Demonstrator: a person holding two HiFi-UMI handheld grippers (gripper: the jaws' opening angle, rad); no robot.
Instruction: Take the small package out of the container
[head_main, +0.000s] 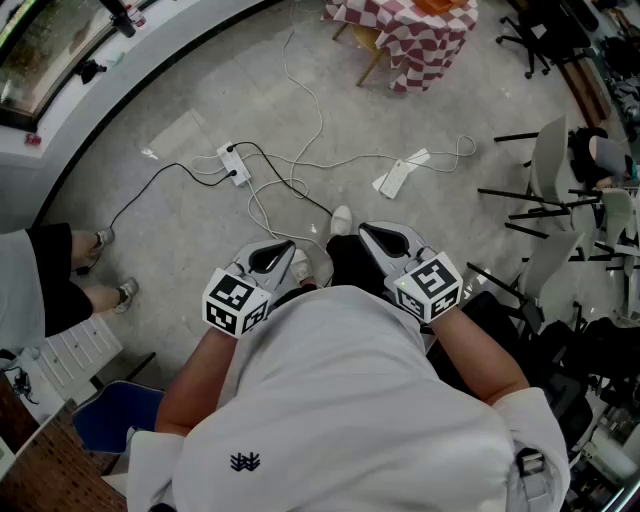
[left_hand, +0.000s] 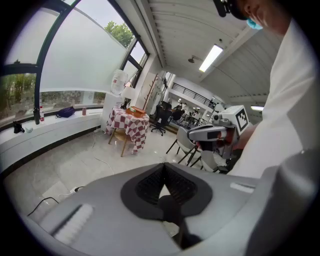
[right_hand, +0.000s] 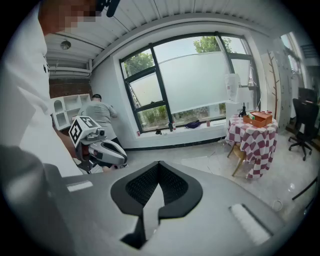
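Close in at the body: left gripper (head_main: 278, 255) pinched fully together, nothing between the pads; right gripper (head_main: 378, 238) likewise closed and empty. Just beyond, only grey floor (head_main: 180, 130) strewn with cables (head_main: 300, 110) and a power strip (head_main: 233, 163). Well apart, ahead and slightly to the right: checkered table (head_main: 430, 50) carrying an orange box (right_hand: 261, 118), probably the container. Cannot see the small package, nor its long axis. Right gripper seemingly nearer; likely calls for walking forward before any reach.

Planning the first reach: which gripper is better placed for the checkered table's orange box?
Right, barely. The left gripper and right gripper are both shut, empty, at the chest; the checkered table stands far ahead, slightly rightward.
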